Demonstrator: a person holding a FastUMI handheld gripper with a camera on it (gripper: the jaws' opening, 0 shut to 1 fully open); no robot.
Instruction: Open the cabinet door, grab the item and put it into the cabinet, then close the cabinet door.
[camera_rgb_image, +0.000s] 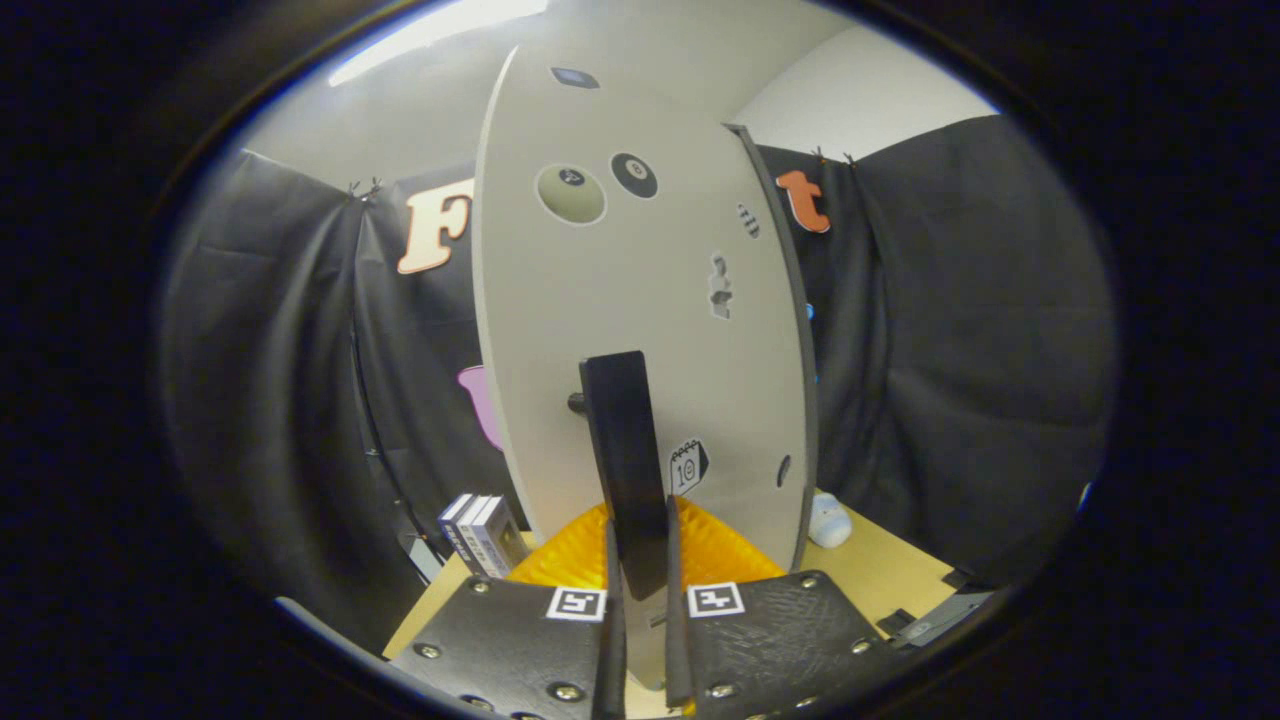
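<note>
Gripper (641, 590) was clamped on the cabinet door's black handle (625, 460).

Both fingers pressed the vertical bar handle from either side, low on it. Light grey cabinet door (620, 290) with stickers stood edge-near, filling the space just ahead. Beyond it on the tan tabletop (880, 570): a small boxed item (482, 535) by the door's left edge, a pale blue-white object (828, 520) by its right.

Tool (640, 600): two flat finger plates with a diamond-pattern texture, one at seven o'clock, one at five o'clock. Round-headed metal screws (566, 691) sit along the plate edges. Each plate carries a square black-and-white marker (577, 604) at its inner upper corner. A thin upright pad (611, 640) lines each inner edge.
</note>
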